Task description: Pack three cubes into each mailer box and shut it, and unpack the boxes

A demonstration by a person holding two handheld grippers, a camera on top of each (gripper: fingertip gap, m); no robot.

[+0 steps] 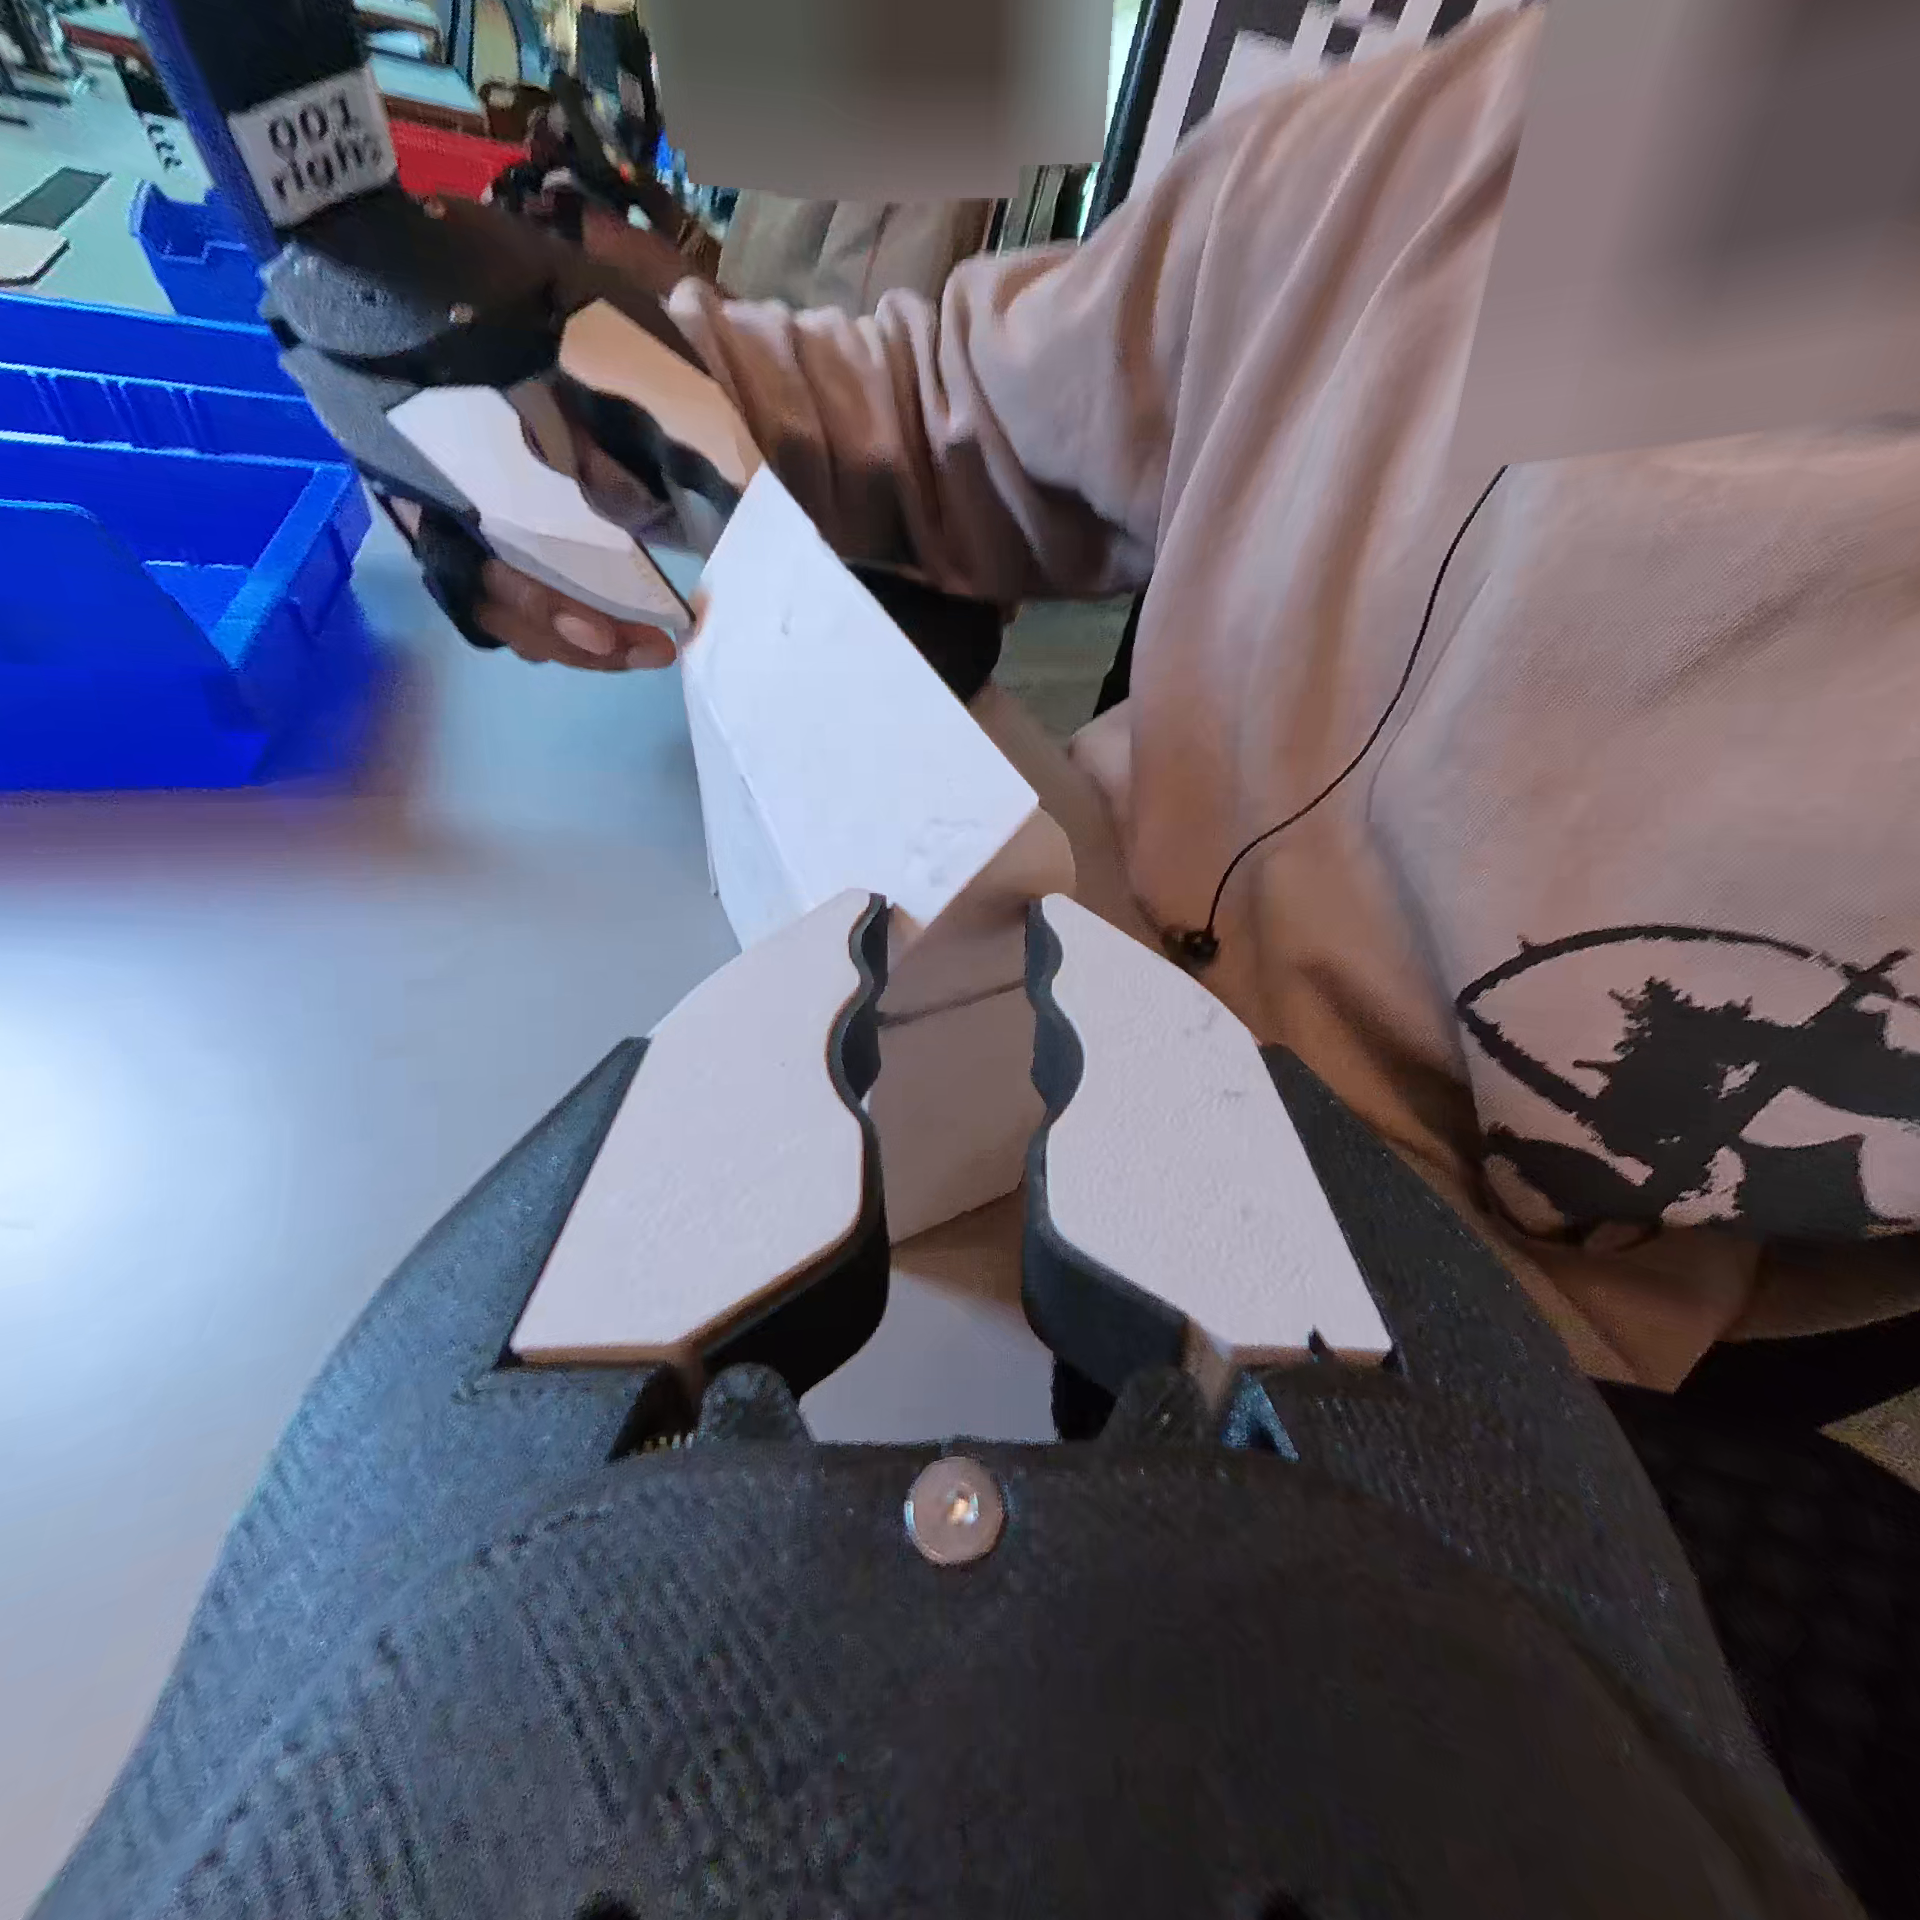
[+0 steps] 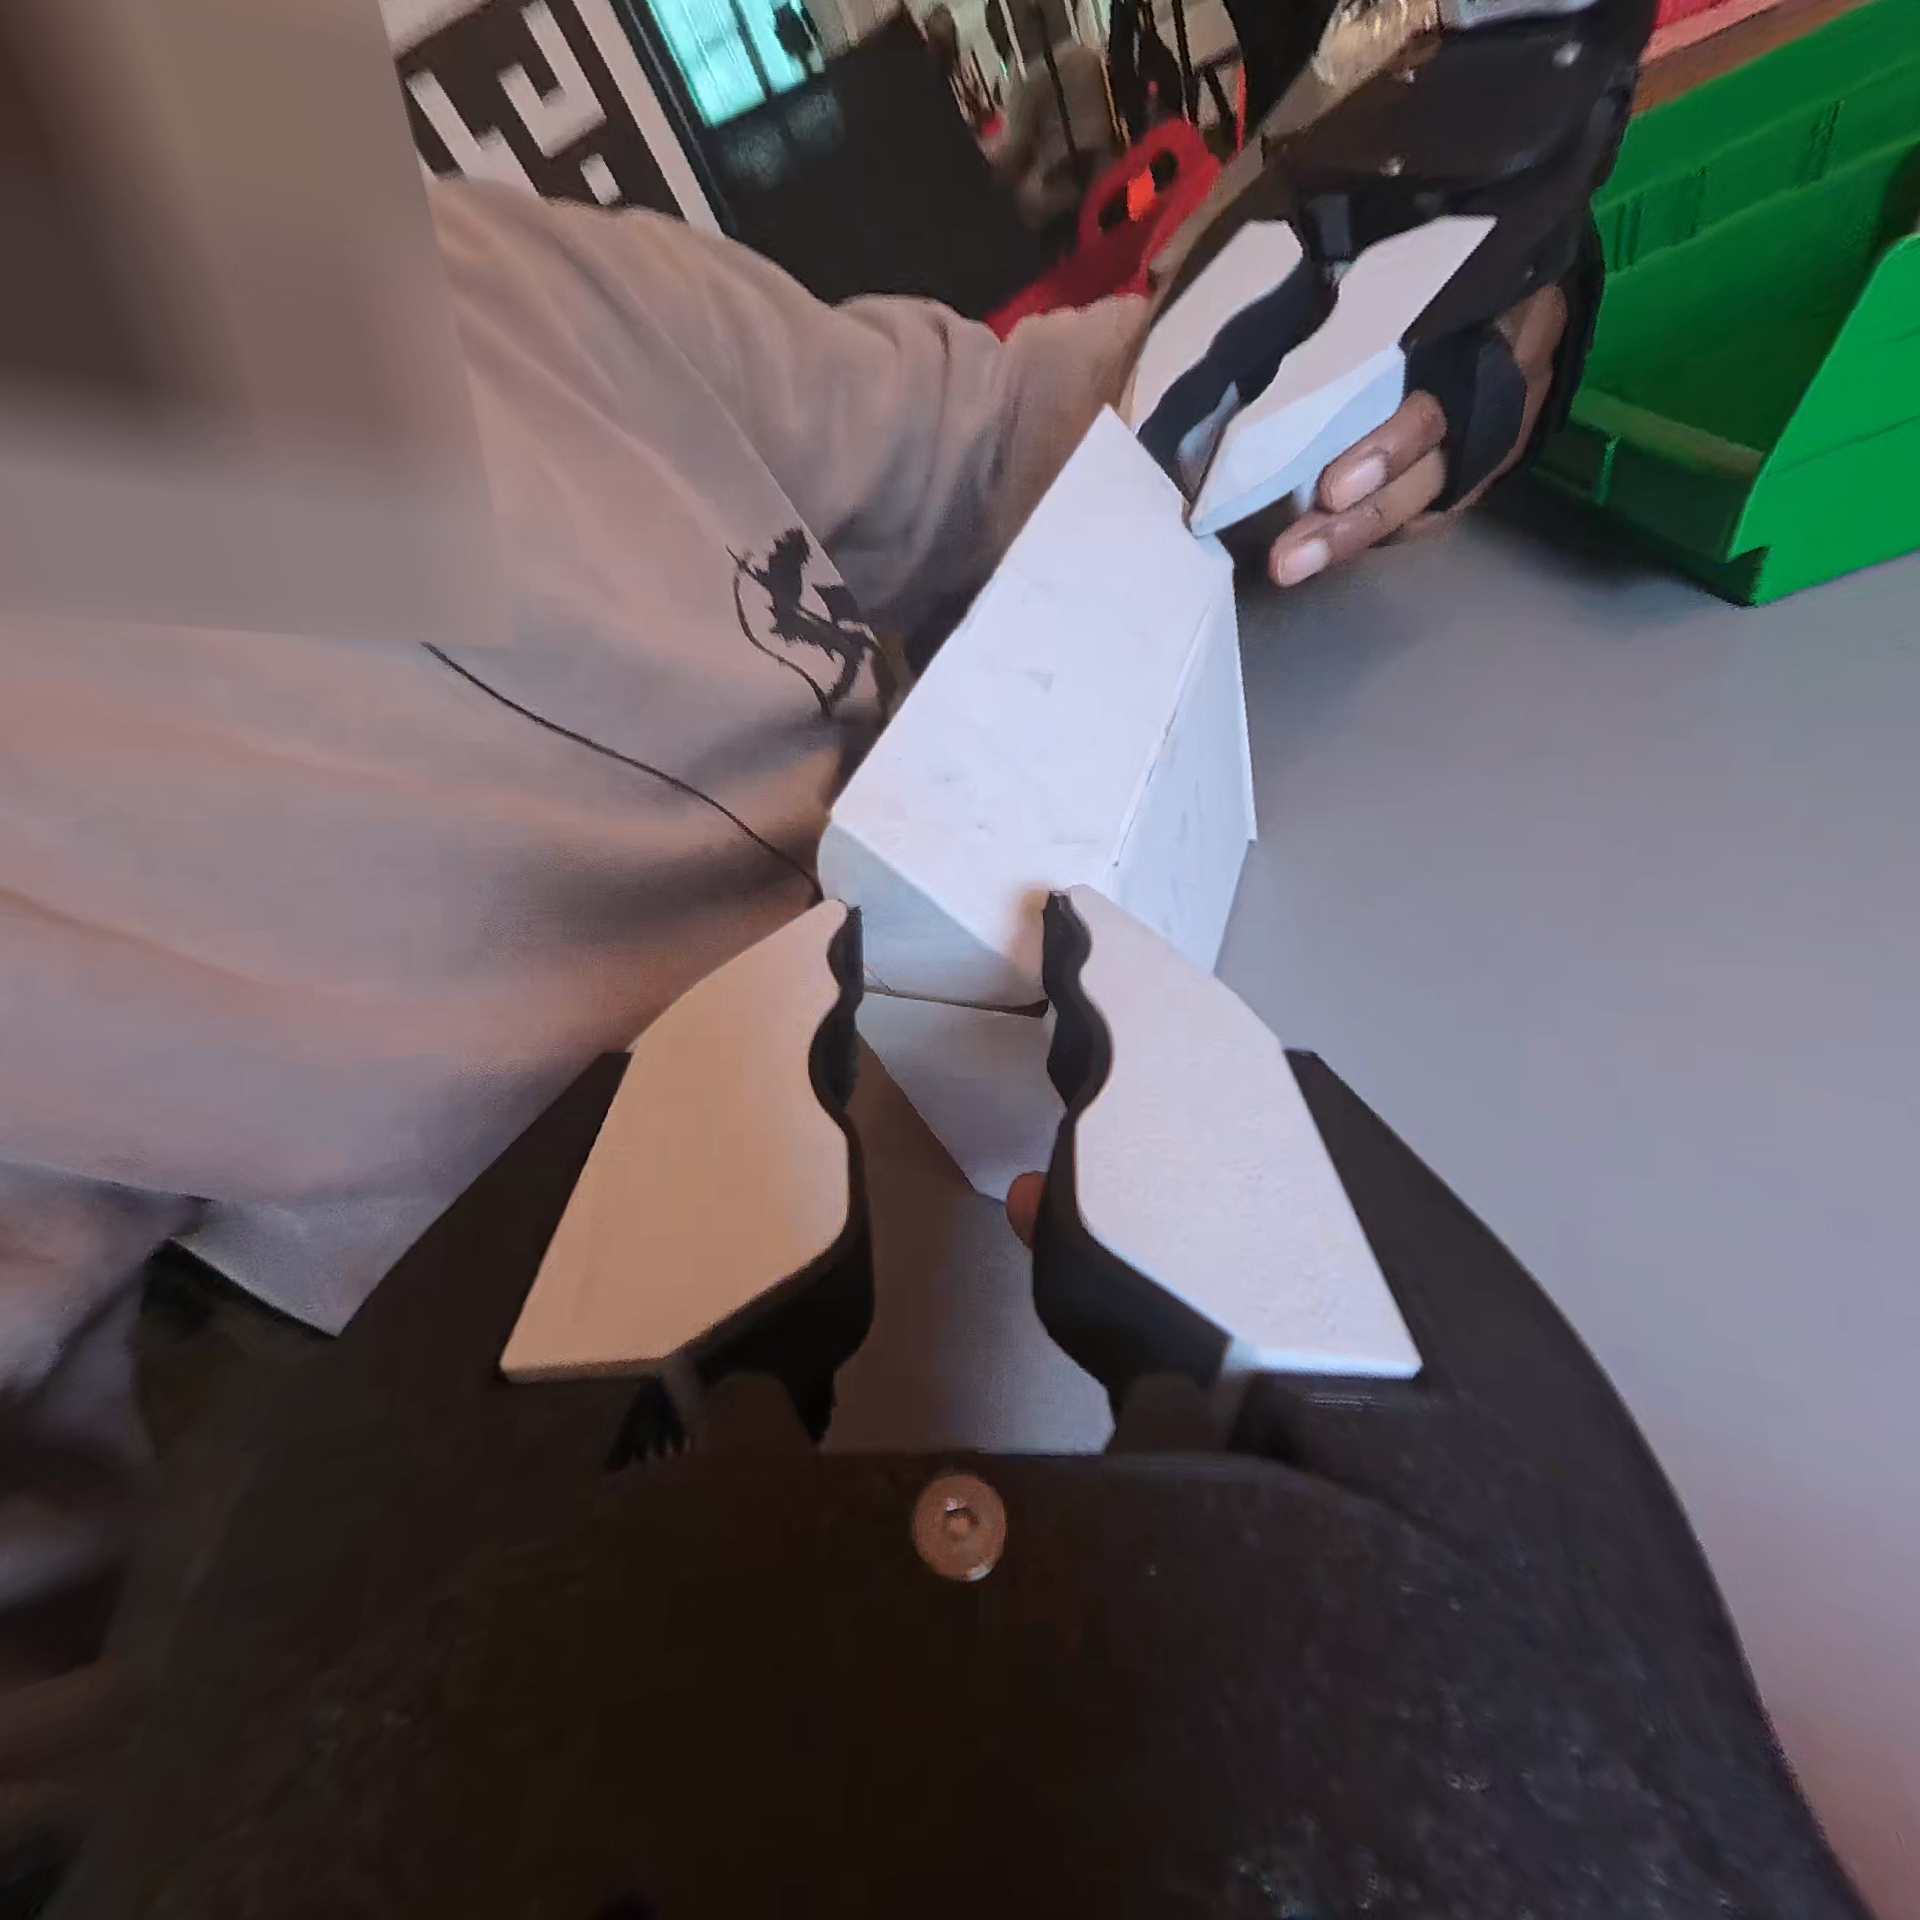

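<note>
White mailer box (image 1: 852, 727), shut, tilted, held between both grippers just above grey surface (image 1: 312, 1039), close to the person's beige sweatshirt (image 1: 1351, 520).

Left wrist view, left to right: blue bins (image 1: 156, 540) on the surface at far left; right gripper (image 1: 665, 592) farther off, clamped on the box's far end, a gloved hand (image 1: 551, 623) around it; left gripper (image 1: 956, 925) in the foreground, narrow, pinching an end flap of the box between its fingertips.

Right wrist view, left to right: sweatshirt; mailer box (image 2: 1060, 727) mid-frame; right gripper (image 2: 951, 914) narrow, holding the near end flap; left gripper (image 2: 1195, 509) on the far end, closed on the box corner, gloved hand (image 2: 1403, 468) around it; green bins (image 2: 1766, 364) at far right on the surface (image 2: 1558, 935).

Cubes not visible.
</note>
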